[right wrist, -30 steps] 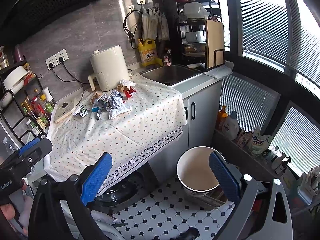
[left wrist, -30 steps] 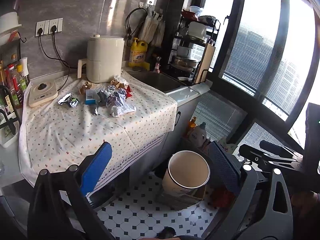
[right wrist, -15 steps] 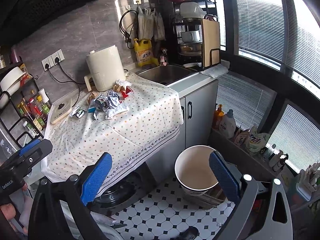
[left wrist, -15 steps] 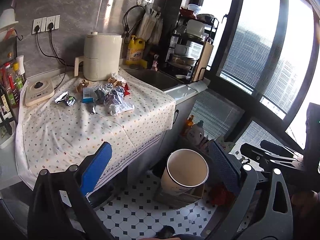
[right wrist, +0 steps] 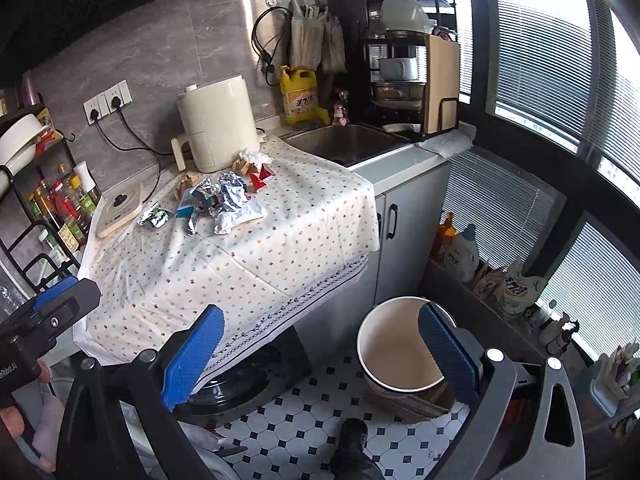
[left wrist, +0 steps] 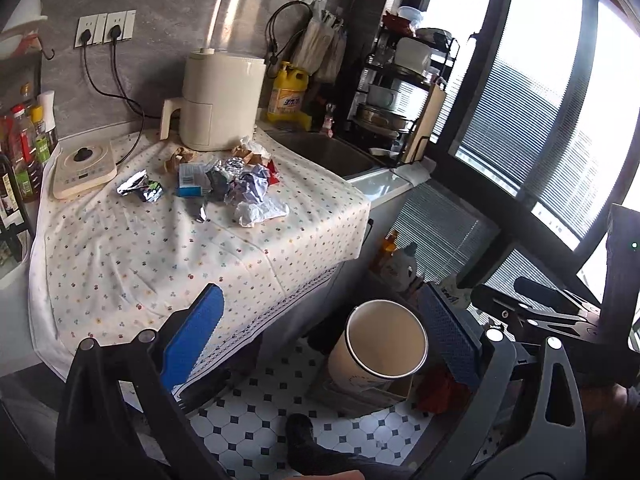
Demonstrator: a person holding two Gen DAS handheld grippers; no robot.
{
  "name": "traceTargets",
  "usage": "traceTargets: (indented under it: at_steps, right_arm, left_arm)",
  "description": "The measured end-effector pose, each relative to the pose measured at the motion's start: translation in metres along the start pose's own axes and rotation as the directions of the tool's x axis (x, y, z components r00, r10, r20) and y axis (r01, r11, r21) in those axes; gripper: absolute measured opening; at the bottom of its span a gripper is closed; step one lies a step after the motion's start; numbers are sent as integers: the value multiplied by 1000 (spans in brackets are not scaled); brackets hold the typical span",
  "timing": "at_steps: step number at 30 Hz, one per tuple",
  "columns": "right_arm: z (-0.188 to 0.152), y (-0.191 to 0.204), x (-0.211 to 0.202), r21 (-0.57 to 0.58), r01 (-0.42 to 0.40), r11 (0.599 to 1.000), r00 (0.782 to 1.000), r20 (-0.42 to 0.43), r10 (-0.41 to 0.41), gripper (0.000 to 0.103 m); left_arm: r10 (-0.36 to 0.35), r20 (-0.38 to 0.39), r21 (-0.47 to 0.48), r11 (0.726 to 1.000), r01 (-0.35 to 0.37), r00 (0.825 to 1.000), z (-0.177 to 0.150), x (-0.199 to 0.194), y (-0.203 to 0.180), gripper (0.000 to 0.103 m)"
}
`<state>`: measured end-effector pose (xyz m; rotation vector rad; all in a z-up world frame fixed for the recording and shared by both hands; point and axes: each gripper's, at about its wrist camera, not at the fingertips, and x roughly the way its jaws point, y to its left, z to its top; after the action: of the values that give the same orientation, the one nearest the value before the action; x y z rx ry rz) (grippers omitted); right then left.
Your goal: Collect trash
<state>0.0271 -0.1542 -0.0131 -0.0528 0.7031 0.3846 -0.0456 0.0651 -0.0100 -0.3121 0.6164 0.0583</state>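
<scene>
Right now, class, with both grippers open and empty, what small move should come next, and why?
Probably move the right gripper forward toward the white crumpled paper. It is the nearest piece of the trash pile on the tablecloth, and the bin stands open below.

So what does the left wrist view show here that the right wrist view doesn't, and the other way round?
Only the left wrist view shows the right hand-held gripper from the side, at its right edge. Only the right wrist view shows the cabinet door under the sink, the detergent bottles on the low window ledge, and the left hand-held gripper at its left edge. Both show the crumpled trash pile on the dotted tablecloth, the cream appliance, and the empty bin on the floor.
</scene>
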Motion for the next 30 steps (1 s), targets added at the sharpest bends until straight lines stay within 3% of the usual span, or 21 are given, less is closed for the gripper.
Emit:
traceTargets:
  at_steps: [4,13,20,25,27,30]
  right_arm:
    - [20,29,37,-60,-83,995,996,-23,81,95]
    - [75,42,126,-118,-195,974,980,-72,188,95]
    - [115,63,196,-150,-299,942,951,-127,281,91]
    - [132,78,247,-170,-378,910,919,-191,346,78]
    - [139,83,265,-158,-405,900,905,-209,371,74]
    - [146,91,284,-154,-441,884,887,-226,403,73]
  left_arm:
    - [55,-2,-34,998,-55,998,10,11,26,97]
    - [186,20,-111,977,-183,982,45,38,77,97]
    - [264,18,-185,949,-257,964,66,68,98,97]
    - [338,-2,-244,913,-328,941,76,89,111,94]
    - [375,-26,-274,889,-367,927,79,97,119,89]
    - [422,-49,-312,855,-415,905,83,100,127,87]
